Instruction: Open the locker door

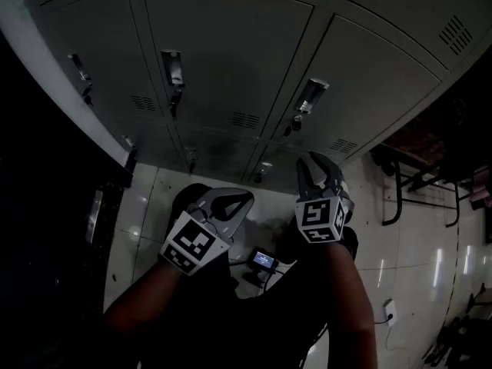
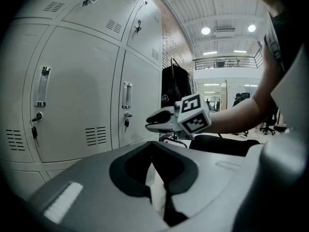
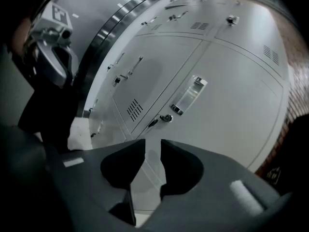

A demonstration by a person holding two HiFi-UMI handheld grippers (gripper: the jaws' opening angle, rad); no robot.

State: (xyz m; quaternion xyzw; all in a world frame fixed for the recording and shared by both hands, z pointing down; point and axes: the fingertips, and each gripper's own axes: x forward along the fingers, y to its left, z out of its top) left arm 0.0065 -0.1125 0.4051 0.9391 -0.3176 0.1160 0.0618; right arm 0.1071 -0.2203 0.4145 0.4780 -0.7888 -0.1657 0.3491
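A bank of grey lockers fills the head view. The door (image 1: 361, 75) nearest my right gripper has a metal handle (image 1: 311, 96) with a key lock (image 1: 296, 123) under it. The right gripper view shows that handle (image 3: 189, 95) and lock (image 3: 166, 117) ahead of the jaws, apart from them. My right gripper (image 1: 323, 167) is a short way off the door, open, with nothing between its fingers. My left gripper (image 1: 244, 198) is beside it, further from the lockers, its tips together on nothing.
More locker doors with handles (image 1: 172, 68) run to the left. At the right, a black metal chair frame (image 1: 400, 183) stands on the white tiled floor. A small lit device (image 1: 264, 260) and a socket strip (image 1: 388, 311) lie on the floor. A dark cabinet (image 1: 46, 206) is at the left.
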